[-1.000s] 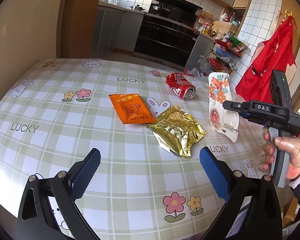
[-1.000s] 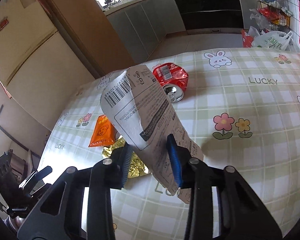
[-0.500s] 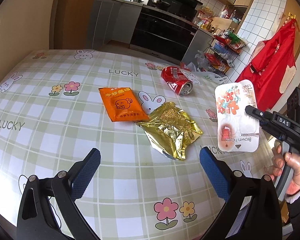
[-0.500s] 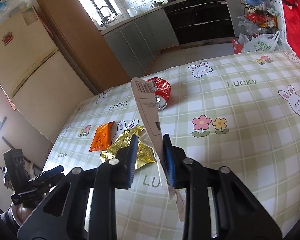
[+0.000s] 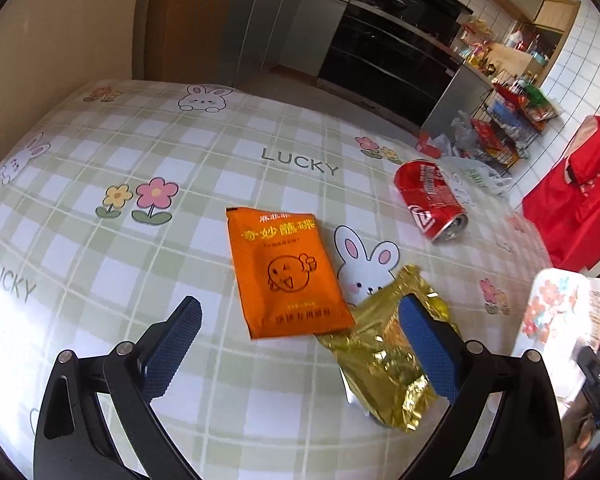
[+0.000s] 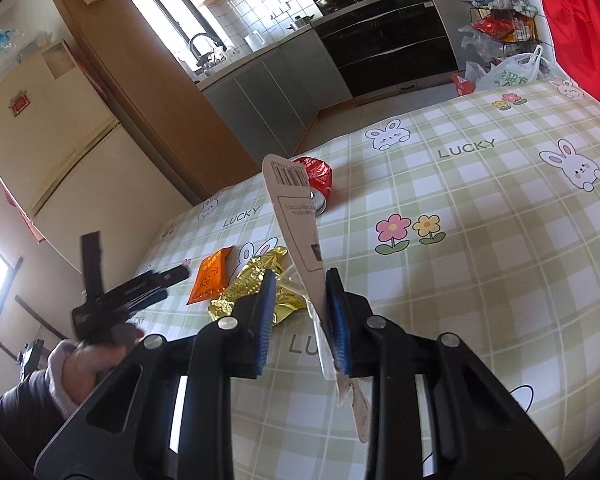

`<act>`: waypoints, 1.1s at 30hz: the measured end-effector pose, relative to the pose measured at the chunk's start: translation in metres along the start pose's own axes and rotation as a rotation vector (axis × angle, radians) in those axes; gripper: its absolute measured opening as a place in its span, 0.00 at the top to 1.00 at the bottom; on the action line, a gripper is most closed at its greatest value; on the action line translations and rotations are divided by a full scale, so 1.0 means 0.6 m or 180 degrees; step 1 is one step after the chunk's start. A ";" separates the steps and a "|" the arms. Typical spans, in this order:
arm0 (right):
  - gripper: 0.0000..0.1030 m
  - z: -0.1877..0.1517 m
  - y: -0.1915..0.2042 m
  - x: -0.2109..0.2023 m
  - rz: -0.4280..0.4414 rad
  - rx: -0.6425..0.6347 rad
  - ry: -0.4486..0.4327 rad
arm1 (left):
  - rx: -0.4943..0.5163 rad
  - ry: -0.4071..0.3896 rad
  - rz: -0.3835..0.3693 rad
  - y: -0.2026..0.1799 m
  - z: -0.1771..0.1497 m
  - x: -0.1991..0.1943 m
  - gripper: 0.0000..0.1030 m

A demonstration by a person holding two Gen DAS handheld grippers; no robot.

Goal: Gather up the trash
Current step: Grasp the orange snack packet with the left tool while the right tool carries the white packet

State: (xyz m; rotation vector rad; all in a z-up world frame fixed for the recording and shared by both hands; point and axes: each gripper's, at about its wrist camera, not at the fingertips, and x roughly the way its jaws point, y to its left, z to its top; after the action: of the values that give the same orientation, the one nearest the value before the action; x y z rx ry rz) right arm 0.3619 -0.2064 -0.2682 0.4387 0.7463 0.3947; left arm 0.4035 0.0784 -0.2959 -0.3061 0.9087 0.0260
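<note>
Right gripper [image 6: 300,312] pinching white package [image 6: 296,236], lifted above counter [image 6: 500,280]. Left gripper [image 5: 300,344] spread over orange sachet [image 5: 286,272], gold wrapper [image 5: 384,356]; red can [image 5: 430,200] beyond, possibly dented.

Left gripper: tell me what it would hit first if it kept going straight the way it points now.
Probably the orange sachet, which lies flat on the tablecloth dead ahead of the left gripper and its wide-open jaws. The gold foil wrapper sits under the right-hand finger, so that finger might brush it first; depth is hard to judge.
</note>
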 end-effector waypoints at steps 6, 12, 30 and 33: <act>0.72 -0.004 -0.002 -0.009 0.0012 0.0005 -0.0016 | -0.0051 0.0338 0.0326 -0.008 0.039 0.078 0.06; 0.72 -0.007 -0.005 -0.020 0.0049 0.0045 -0.0031 | -0.0236 0.0491 0.0589 0.009 0.047 0.107 0.10; 0.72 -0.029 0.034 -0.063 0.0116 0.0031 -0.0138 | 0.0195 0.0090 0.0515 0.015 0.015 -0.002 0.67; 0.72 -0.031 0.051 -0.078 0.0138 -0.0025 -0.0176 | 0.0248 0.0006 0.0467 0.012 0.011 -0.037 0.68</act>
State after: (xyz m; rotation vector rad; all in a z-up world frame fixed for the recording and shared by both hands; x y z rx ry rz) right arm 0.3115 -0.1990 -0.2385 0.4574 0.6822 0.4243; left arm 0.3936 0.0892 -0.2768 -0.1666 0.9303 0.1255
